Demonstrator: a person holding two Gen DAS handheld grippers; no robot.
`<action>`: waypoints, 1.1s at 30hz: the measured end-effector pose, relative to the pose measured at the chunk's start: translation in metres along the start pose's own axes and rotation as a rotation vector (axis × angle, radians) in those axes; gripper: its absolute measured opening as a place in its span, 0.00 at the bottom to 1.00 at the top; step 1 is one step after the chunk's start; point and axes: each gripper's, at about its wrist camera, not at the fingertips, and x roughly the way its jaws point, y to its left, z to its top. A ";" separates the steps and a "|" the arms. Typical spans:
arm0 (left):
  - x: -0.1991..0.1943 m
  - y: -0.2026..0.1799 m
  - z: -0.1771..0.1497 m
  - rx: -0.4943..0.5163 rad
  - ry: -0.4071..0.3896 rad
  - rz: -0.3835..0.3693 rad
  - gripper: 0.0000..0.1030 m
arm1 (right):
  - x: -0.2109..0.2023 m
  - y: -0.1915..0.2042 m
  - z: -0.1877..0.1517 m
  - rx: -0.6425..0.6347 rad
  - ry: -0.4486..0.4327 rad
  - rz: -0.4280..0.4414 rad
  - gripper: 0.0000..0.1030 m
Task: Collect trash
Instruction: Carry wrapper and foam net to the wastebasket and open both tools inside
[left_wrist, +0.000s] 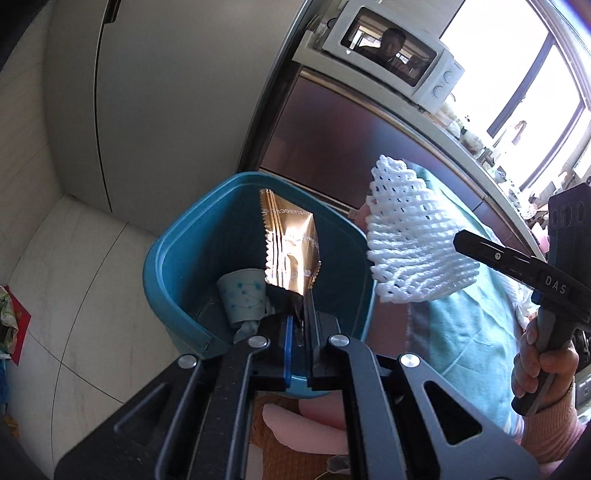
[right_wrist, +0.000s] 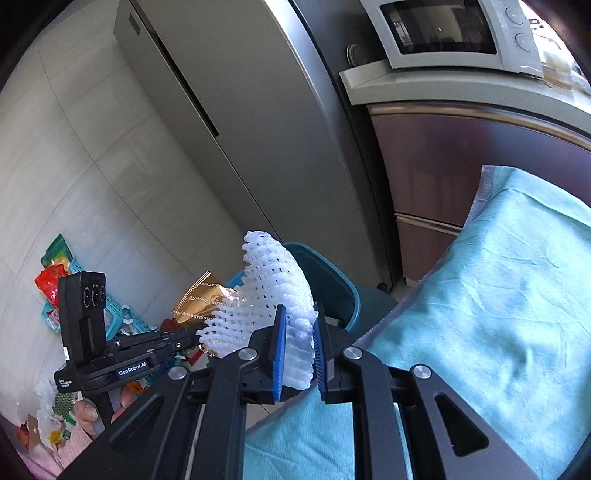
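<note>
Gold wrapper (left_wrist: 291, 254) pinched in left tongs (left_wrist: 301, 317) at centre frame over teal bin (left_wrist: 166, 266), white foam net (right_wrist: 273, 295) clamped in right tongs (right_wrist: 299, 347), teal cloth (right_wrist: 498, 295) lower right, pale tiled floor (left_wrist: 74, 295) open at left, grey fridge (left_wrist: 166, 92) behind.

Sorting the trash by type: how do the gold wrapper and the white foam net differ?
The gold wrapper is flat, shiny foil with a serrated edge; the white foam net is a puffy, matte mesh. The wrapper hangs over the blue bin; the net is beside it. Both are pinched, by the left gripper and right gripper.
</note>
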 end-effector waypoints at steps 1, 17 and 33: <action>0.004 0.000 0.000 -0.002 0.006 0.006 0.04 | 0.004 0.001 0.000 0.000 0.011 -0.008 0.12; 0.040 0.006 -0.005 -0.055 0.045 0.017 0.18 | 0.053 0.013 -0.002 -0.004 0.109 -0.082 0.36; 0.024 -0.006 -0.001 -0.067 -0.014 0.045 0.29 | 0.044 0.002 0.000 0.004 0.061 -0.017 0.50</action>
